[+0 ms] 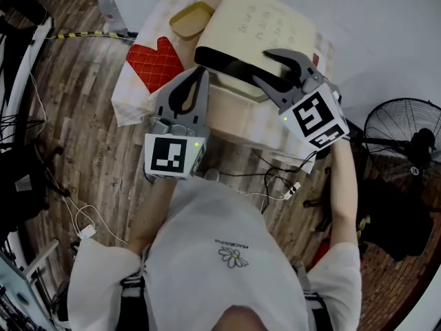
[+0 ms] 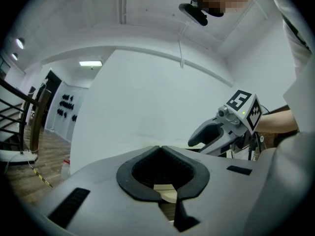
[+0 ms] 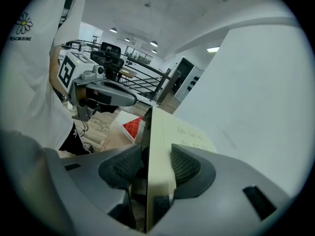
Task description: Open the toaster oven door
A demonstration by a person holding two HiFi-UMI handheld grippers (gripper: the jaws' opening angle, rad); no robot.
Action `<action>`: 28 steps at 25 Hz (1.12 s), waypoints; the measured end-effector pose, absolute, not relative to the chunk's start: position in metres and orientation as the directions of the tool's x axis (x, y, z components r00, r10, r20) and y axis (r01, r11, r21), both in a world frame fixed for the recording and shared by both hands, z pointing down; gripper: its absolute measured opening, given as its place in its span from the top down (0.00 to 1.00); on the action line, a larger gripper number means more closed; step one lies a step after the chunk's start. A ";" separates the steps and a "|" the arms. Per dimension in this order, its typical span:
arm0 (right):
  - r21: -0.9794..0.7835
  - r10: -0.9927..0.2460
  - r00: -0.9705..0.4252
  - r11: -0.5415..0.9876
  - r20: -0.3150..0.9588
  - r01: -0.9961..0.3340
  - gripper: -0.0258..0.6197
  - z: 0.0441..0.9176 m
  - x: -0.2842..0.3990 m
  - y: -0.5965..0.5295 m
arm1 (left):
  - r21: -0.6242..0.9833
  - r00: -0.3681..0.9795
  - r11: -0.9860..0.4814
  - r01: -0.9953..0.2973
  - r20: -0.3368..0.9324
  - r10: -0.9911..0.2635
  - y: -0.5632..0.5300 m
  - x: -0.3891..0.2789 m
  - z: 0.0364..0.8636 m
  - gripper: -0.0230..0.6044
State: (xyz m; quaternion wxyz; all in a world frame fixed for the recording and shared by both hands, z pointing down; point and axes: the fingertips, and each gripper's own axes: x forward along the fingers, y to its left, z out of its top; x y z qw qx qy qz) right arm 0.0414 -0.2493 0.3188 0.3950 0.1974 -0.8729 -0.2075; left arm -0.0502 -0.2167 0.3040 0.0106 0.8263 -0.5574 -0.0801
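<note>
Straddling the toaster oven door (image 3: 146, 132), the right hand-held gripper (image 3: 151, 167) has jaws apart.

- One toaster oven (image 1: 265, 29) is counted, cream in colour.
- Two grippers are counted: the left gripper (image 1: 201, 74) and the right gripper (image 1: 269, 66).
- Two marker cubes are counted, one on each gripper: one at the left (image 1: 172, 156) and one at the right (image 1: 318, 117).
- One red quilted mitt (image 1: 156, 63) is counted.
- One yellowish dish (image 1: 191, 19) is counted.
- One checked cloth (image 1: 134, 98) is counted.
- One fan (image 1: 398, 131) is counted, on the floor.
- One person (image 1: 220, 267) is counted, dressed in a white shirt.
</note>
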 end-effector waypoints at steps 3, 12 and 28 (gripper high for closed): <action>0.511 -0.506 -0.610 0.839 0.609 -0.187 0.67 0.318 0.040 -0.250 | 0.164 0.390 -0.396 -0.903 -0.070 -0.918 -0.223 -0.047 0.320 0.93; 0.505 -0.503 -0.613 0.842 0.610 -0.188 0.67 0.317 0.040 -0.250 | 0.460 0.461 -0.428 -0.778 -0.044 -0.886 -0.239 -0.036 0.345 0.63; 0.520 -0.520 -0.609 0.831 0.598 -0.198 0.67 0.316 0.039 -0.249 | 0.967 0.588 -0.193 -0.165 -0.060 -0.806 -0.252 -0.002 0.425 0.62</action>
